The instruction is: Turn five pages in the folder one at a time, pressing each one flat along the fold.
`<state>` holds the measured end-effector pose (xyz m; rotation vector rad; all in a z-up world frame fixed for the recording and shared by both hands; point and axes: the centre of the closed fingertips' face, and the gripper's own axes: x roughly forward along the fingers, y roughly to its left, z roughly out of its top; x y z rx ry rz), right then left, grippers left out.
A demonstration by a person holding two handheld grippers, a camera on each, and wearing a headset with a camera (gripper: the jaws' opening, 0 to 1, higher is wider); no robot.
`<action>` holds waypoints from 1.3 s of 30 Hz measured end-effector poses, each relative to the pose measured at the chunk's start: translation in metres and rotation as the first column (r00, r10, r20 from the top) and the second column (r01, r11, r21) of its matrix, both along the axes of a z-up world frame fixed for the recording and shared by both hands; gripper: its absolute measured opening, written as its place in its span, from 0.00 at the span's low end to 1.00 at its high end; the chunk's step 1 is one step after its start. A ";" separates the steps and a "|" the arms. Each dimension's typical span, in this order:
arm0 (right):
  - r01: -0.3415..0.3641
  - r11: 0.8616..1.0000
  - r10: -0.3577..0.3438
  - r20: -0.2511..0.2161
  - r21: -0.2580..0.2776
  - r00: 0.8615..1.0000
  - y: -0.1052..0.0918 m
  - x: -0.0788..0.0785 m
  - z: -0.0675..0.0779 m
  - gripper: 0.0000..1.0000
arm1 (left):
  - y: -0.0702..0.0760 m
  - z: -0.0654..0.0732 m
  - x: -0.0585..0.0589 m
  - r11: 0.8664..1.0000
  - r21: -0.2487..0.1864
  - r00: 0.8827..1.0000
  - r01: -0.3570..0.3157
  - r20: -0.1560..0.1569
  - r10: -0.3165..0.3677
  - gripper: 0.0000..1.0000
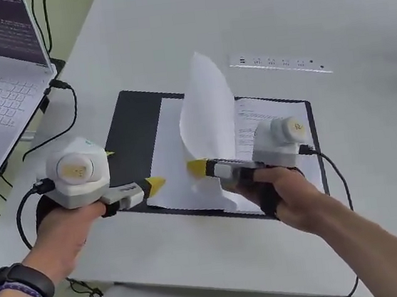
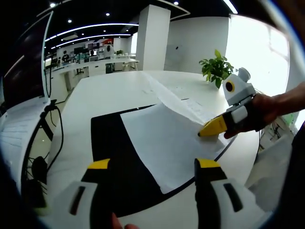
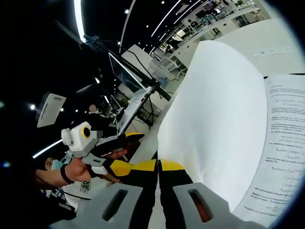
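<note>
Head view: black folder lies open on white table, frame centre. One page stands curled, mid-turn. Right gripper at page's lower edge; left gripper at folder's lower left corner.

Left gripper view: fingers spread apart, empty, over folder's near edge.

Right gripper view: fingers pressed together, pinching page's bottom edge.

Judgement: paper light, floppy, likely creases or tears easily; best held lightly by outer margin, away from fold.

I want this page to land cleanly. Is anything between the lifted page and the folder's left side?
No object lies on the turned pages. The lifted page is pinched by the right gripper; only the open left gripper sits at that side's near edge.
</note>
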<state>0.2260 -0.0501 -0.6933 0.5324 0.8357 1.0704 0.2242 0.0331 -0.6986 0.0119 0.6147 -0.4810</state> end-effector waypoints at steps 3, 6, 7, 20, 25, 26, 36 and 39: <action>-0.008 1.000 0.008 -0.014 -0.002 1.000 0.007 0.000 -0.004 0.00 | 0.004 0.001 -0.003 1.000 0.000 1.000 -0.005 0.000 0.005 0.69; -0.023 1.000 0.023 -0.025 -0.004 0.999 0.015 -0.001 -0.009 0.00 | 0.007 0.001 -0.006 1.000 0.000 1.000 -0.015 -0.002 0.015 0.69; -0.026 1.000 0.026 -0.030 -0.005 0.999 0.017 -0.001 -0.010 0.00 | 0.011 0.000 -0.006 1.000 -0.002 1.000 -0.019 -0.003 0.019 0.69; -0.076 0.996 0.071 -0.097 -0.045 0.993 0.045 -0.005 -0.048 0.00 | 0.031 -0.003 -0.016 0.999 0.002 0.998 -0.053 -0.022 0.053 0.69; -0.066 0.996 0.057 -0.130 -0.062 0.990 0.049 -0.002 -0.064 0.00 | 0.033 -0.006 -0.014 0.998 -0.006 0.997 -0.068 -0.027 0.068 0.69; -0.064 0.996 0.054 -0.137 -0.066 0.989 0.050 -0.003 -0.067 0.00 | 0.033 -0.006 -0.014 0.998 -0.005 0.997 -0.068 -0.028 0.068 0.69; -0.058 0.993 0.037 -0.190 -0.108 0.981 0.053 -0.007 -0.087 0.00 | 0.033 -0.015 -0.017 0.997 -0.009 0.996 -0.070 -0.048 0.070 0.69; -0.050 0.993 0.027 -0.201 -0.108 0.979 0.051 -0.005 -0.091 0.00 | 0.033 -0.018 -0.018 0.997 -0.008 0.996 -0.072 -0.055 0.071 0.69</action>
